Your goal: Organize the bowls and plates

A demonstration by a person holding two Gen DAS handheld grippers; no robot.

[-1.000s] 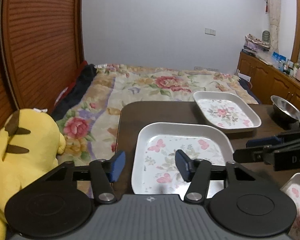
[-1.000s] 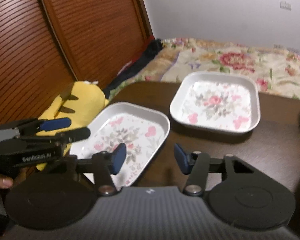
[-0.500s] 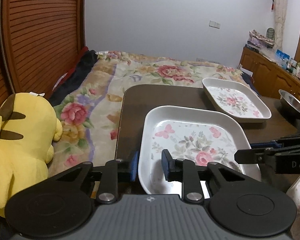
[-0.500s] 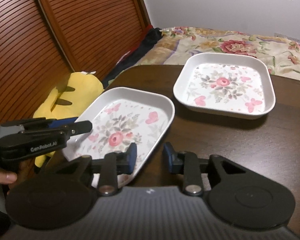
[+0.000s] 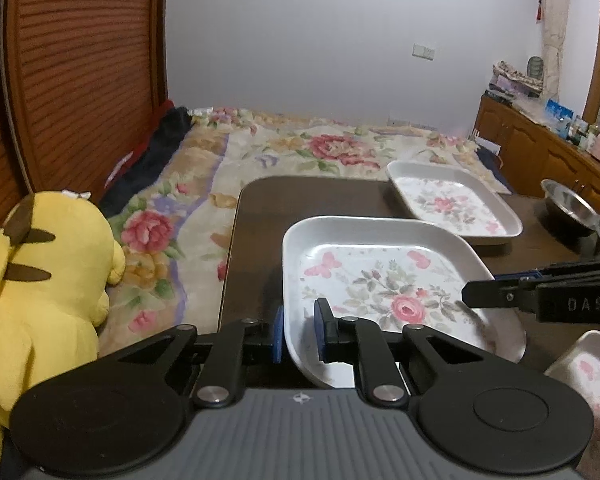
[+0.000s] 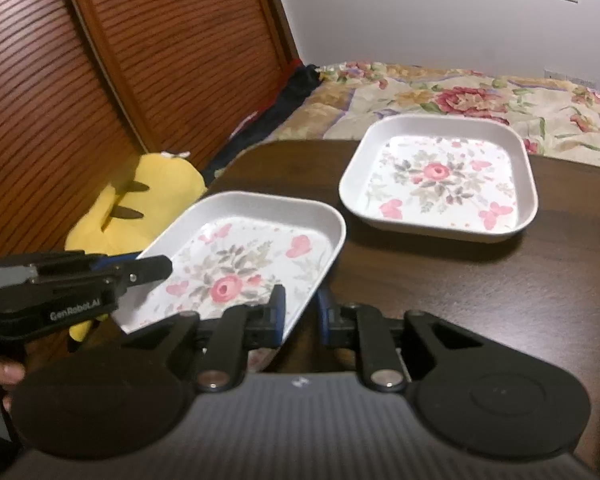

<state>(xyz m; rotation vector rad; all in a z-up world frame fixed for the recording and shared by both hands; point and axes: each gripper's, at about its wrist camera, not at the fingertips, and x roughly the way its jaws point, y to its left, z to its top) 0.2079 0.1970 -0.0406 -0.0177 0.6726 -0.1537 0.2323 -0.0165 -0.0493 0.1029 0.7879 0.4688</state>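
Nearest the cameras, both tools have closed in on the same dish: the left hand-held gripper (image 5: 298, 330), wide open a second ago and narrowing half a second ago, now pinches the near left rim of the near plate (image 5: 384, 280), one blue pad outside the wall and one inside. The right hand-held gripper (image 6: 300, 314) has done the same on the opposite side, its jaws drawn in from a wide gap to straddle the plate's right-hand rim, with only the thickness of the wall between the pads. The near plate, a white square dish printed with roses and butterflies, sits on the dark worktop (image 5: 256, 216) at its front left, and whether it has left the surface yet I cannot tell. This two-sided grip suggests the pick-up step is complete and a lift is next, probably toward the far plate (image 6: 440, 178), a matching dish lying flat further back and well apart from the first; stacking one in the other looks like the plan. Beyond that, a metal bowl (image 5: 568, 208) rests at the right edge, and a third floral dish (image 5: 588, 376) shows at the lower right corner. A yellow plush toy (image 5: 40, 272) leans by the bed (image 5: 300, 148) behind.
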